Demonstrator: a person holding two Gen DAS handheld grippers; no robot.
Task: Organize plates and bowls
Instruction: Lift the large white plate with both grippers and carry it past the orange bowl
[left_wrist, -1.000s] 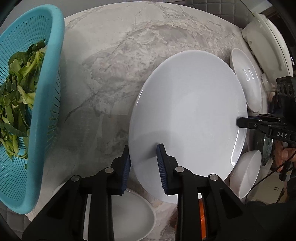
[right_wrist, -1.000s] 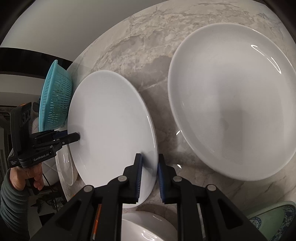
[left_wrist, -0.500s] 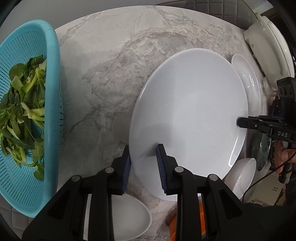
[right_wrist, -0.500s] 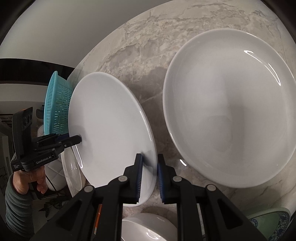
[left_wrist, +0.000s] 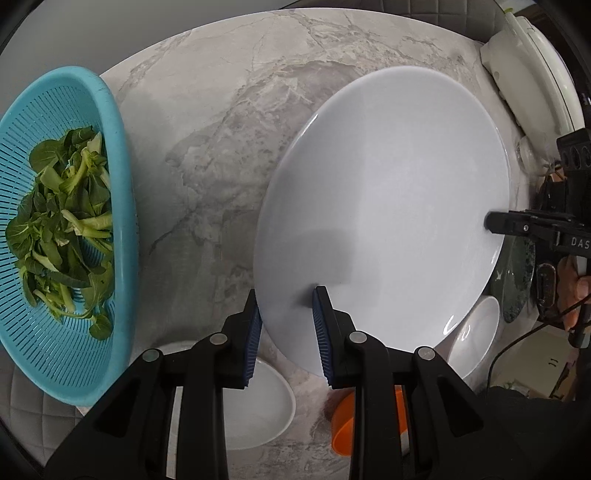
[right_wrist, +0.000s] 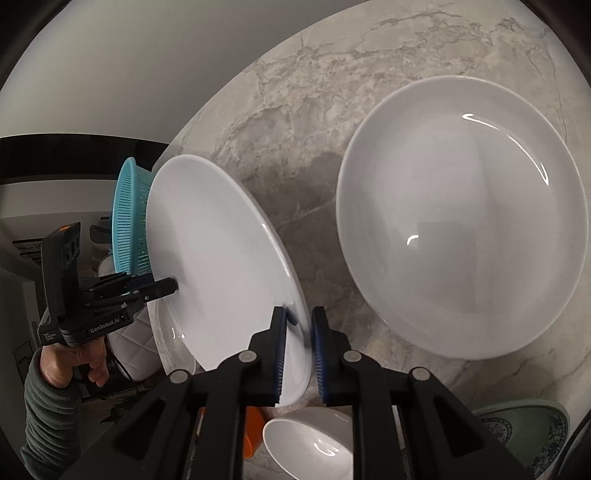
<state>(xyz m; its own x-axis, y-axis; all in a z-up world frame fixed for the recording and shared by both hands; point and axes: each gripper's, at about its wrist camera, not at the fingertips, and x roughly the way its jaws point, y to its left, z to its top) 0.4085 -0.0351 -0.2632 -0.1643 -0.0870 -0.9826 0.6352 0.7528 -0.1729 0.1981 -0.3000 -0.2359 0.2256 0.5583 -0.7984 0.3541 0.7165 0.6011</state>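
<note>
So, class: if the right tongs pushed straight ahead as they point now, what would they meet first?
The white plate already clamped between the right tongs; beyond it, probably the marble table, though depth is unclear.

Both grippers' fingers (left_wrist: 320, 325) clamped, opposed.

From the left wrist view, bare bench (left_wrist: 229, 155) lies open from 10 to 12 o'clock. The colander (left_wrist: 62, 236) blocks 9 o'clock, the held plate (left_wrist: 388, 206) fills 1 to 3 o'clock, and a small dish (left_wrist: 258, 402) and orange cup (left_wrist: 341, 424) crowd 6 o'clock.
</note>
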